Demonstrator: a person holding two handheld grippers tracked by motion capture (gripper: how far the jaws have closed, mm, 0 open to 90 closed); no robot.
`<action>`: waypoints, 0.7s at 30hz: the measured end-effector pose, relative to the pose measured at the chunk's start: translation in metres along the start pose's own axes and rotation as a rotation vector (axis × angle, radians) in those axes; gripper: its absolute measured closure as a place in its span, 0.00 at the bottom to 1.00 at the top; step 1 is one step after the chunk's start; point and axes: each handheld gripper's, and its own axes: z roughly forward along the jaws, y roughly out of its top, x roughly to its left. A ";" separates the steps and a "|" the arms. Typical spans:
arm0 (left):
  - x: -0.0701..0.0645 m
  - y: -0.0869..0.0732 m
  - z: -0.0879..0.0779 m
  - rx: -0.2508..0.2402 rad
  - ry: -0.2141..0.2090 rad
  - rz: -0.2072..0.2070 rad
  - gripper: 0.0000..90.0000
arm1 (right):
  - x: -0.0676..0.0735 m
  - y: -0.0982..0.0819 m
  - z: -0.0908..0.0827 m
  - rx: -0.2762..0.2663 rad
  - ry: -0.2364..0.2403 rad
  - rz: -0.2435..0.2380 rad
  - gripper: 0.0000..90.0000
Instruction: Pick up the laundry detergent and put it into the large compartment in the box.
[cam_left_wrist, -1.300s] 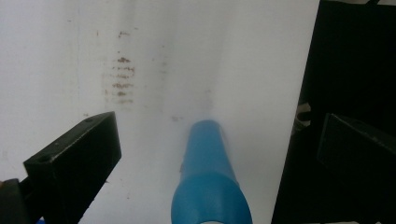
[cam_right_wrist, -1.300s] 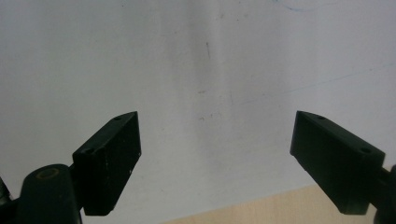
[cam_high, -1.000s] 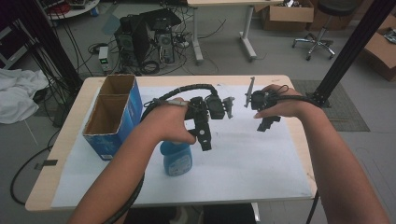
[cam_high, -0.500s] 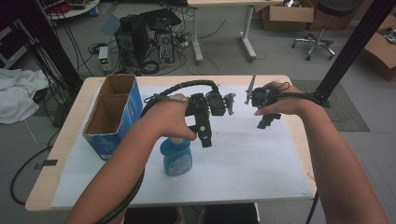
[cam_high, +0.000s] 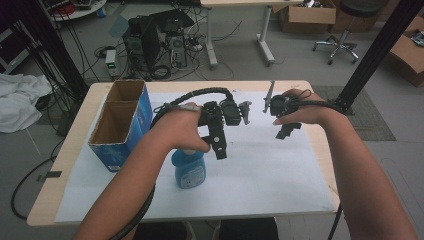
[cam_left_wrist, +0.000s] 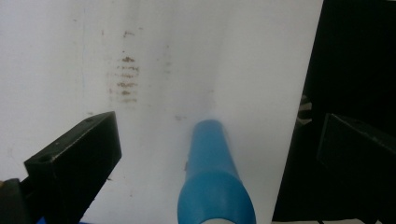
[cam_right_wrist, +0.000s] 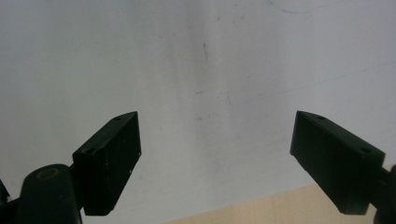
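Lying on its side on the white sheet (cam_high: 280, 170) just beside the cardboard box (cam_high: 120, 125), the blue bottle (cam_high: 190, 167) looks light, stiff and slick, best pinched at its narrow neck by the left gripper (cam_left_wrist: 210, 140), jaws spread around it, while the right gripper (cam_right_wrist: 217, 154) hangs released.

bottle (cam_left_wrist: 212, 182): smooth blue plastic | sheet (cam_high: 280, 170): matt white paper | box (cam_high: 120, 125): cardboard
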 end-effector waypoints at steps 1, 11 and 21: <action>-0.001 0.000 -0.001 0.001 0.006 0.002 0.00 | 0.000 0.000 0.000 -0.004 0.001 0.002 0.18; -0.010 -0.006 -0.022 -0.001 0.031 -0.014 0.00 | 0.002 0.000 -0.004 -0.016 -0.011 -0.006 0.18; -0.014 -0.022 -0.036 -0.017 0.031 -0.049 0.00 | 0.004 -0.001 -0.005 -0.022 -0.019 -0.008 0.18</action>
